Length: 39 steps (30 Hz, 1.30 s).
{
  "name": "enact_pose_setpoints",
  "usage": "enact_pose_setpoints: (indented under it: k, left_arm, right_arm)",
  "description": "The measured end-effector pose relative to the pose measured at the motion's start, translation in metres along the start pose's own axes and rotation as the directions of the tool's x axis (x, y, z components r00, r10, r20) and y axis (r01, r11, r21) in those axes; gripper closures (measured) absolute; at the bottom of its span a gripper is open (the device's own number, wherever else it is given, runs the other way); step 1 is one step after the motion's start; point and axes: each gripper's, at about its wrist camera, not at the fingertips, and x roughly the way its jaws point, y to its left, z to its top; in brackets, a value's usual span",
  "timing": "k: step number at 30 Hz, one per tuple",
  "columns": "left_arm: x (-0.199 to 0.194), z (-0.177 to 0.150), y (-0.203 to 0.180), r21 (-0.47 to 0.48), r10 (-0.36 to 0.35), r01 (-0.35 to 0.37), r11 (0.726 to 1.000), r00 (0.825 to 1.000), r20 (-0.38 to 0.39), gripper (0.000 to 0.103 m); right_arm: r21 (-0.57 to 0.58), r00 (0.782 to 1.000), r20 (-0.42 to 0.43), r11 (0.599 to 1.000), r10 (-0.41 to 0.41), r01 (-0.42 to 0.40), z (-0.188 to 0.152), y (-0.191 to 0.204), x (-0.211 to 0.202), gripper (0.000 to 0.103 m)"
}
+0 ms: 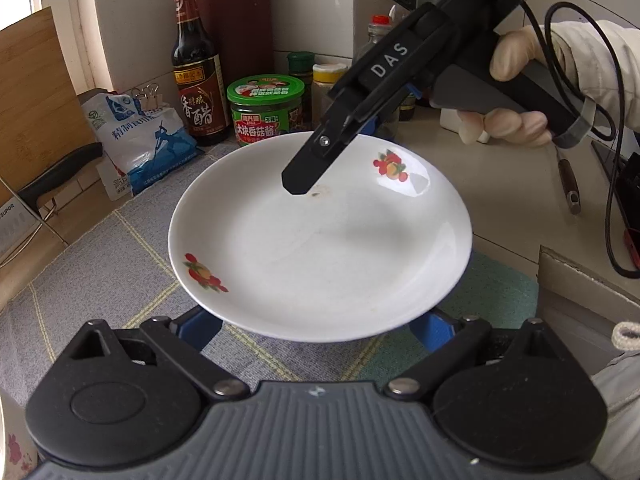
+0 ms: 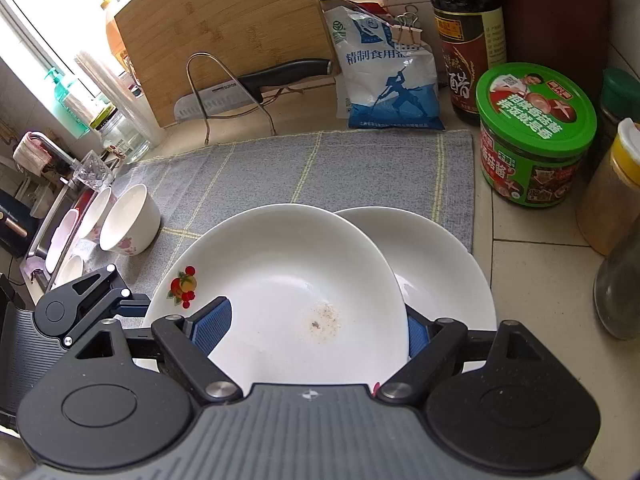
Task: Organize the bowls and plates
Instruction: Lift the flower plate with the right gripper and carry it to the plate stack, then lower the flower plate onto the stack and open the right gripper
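Left wrist view: a white plate with fruit decals fills the centre, raised above a grey mat; the left gripper at the lower edge has its blue pads under the plate's near rim, wide apart, whether they press on it cannot be told. The right gripper enters from the upper right, held by a gloved hand; one black finger lies over the plate's far rim, its jaw setting hidden here. Behind, upper left to centre: a cutting board, a knife, a salt bag, a vinegar bottle, a green tub. Right wrist view: the same plate, tilted, sits at lower centre between the right gripper's blue pads, which clamp its near rim at a middling width; a second plate lies on the mat just behind and to the right, partly covered by the first. The left gripper shows at lower left. Bowls stand in a row at the left edge. Board, knife, bag, bottle and tub line the top.
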Motion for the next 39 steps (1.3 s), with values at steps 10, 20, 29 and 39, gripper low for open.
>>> enact_pose_setpoints:
  k: [10, 20, 29, 39]
  left_arm:
    - [0.016, 0.006, -0.005, 0.018, -0.005, 0.006, 1.000, 1.000, -0.019, 0.004]
    - [0.030, 0.013, 0.001, 0.031, 0.013, -0.012, 0.999, 0.999, -0.042, 0.005]
    - [0.035, 0.012, 0.004, 0.041, -0.008, 0.010, 0.999, 0.999, -0.040, 0.003]
    - [0.034, 0.011, 0.004, 0.038, -0.014, 0.014, 0.999, 1.000, -0.019, 0.002]
  right_arm:
    - [0.060, 1.000, 0.002, 0.998, -0.015, 0.015, -0.010, -0.025, 0.002, 0.013]
    - [0.083, 0.999, 0.000, 0.996, -0.032, 0.032, -0.015, -0.033, 0.000, 0.013]
    - [0.101, 0.999, 0.016, 0.994, -0.052, 0.050, -0.021, -0.033, -0.013, 0.013]
    - [0.081, 0.989, -0.003, 0.985, -0.150, 0.150, -0.021, -0.016, -0.015, 0.011]
